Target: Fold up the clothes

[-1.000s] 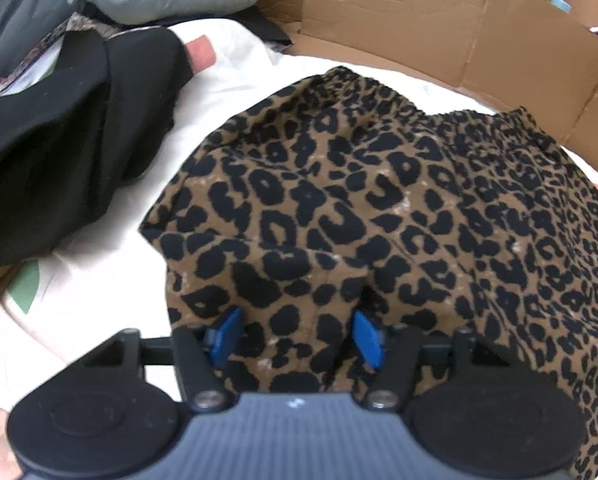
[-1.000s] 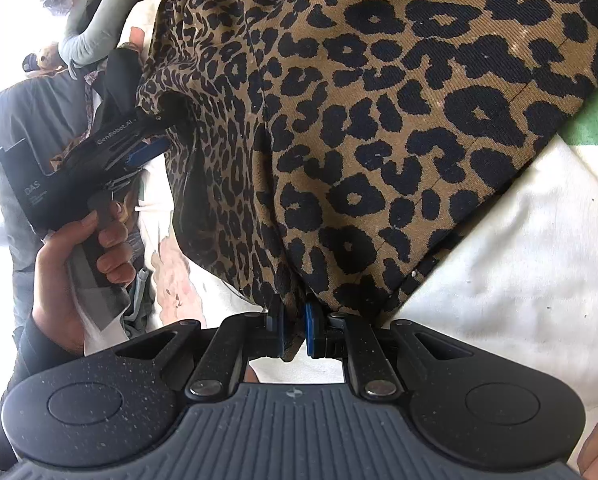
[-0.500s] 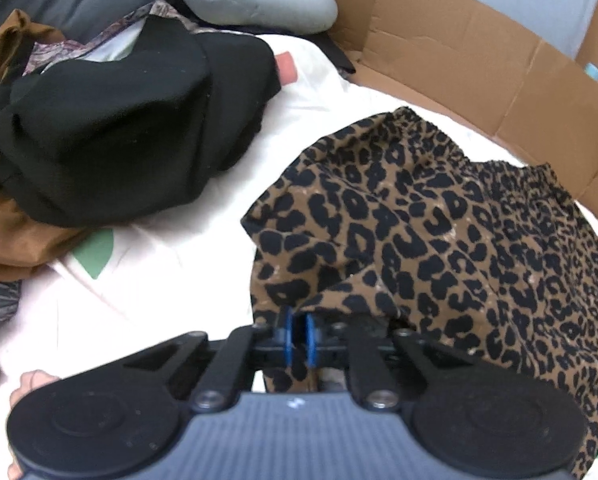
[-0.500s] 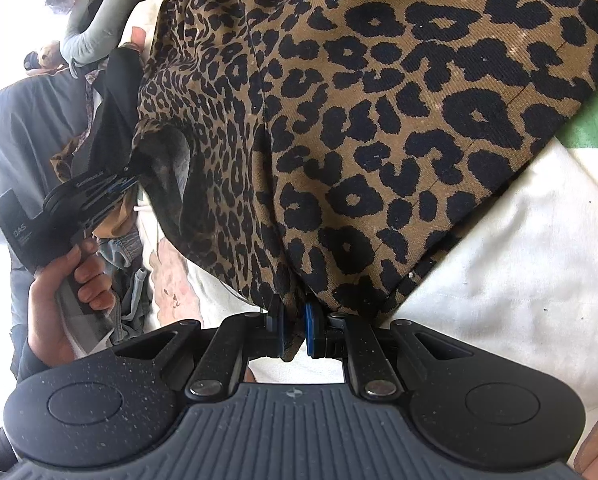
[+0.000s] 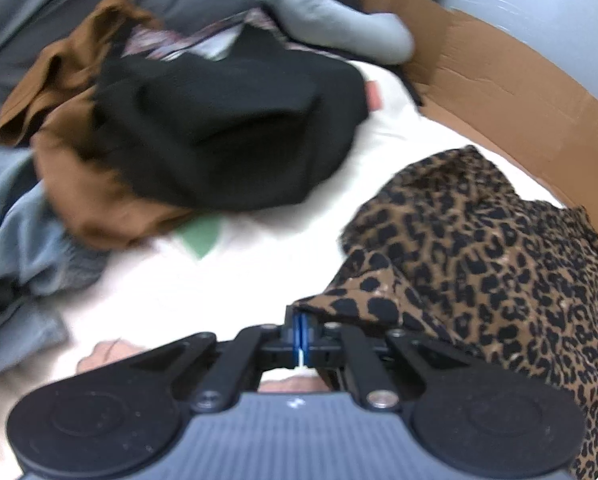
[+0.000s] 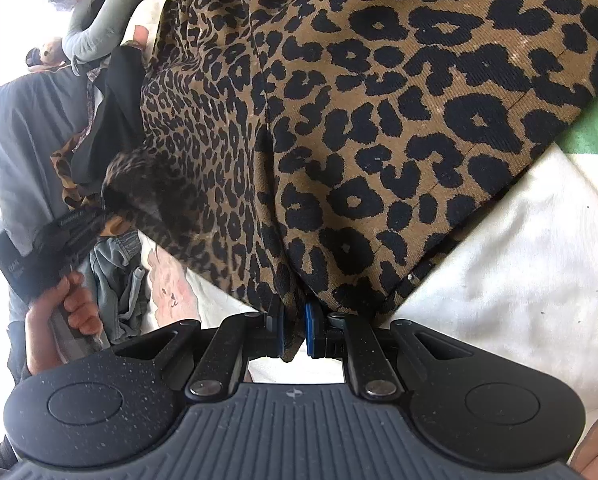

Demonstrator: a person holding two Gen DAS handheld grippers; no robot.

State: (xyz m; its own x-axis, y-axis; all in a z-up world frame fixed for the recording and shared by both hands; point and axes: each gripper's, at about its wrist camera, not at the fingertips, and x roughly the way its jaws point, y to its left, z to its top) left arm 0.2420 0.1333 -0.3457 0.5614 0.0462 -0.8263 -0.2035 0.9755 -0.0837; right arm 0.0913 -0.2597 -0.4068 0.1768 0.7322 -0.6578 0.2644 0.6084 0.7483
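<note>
You have both the left gripper [image 5: 301,330] and right gripper [image 6: 295,330] clamped on corners of the leopard-print garment [image 6: 379,120].

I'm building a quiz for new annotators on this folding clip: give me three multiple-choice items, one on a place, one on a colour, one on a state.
1. Where does the black garment lie?
A. partly on the brown garment
B. on the cardboard
C. under the leopard-print garment

2. What colour are the gripper pads?
A. red
B. blue
C. white

3. How is the left gripper?
A. wide open over the sheet
B. shut with nothing held
C. shut on an edge of the leopard-print garment

Answers: 1 A, its lower edge overlaps the brown cloth. 2 B, blue shows on both grippers. 3 C, leopard cloth runs into its closed pads.
</note>
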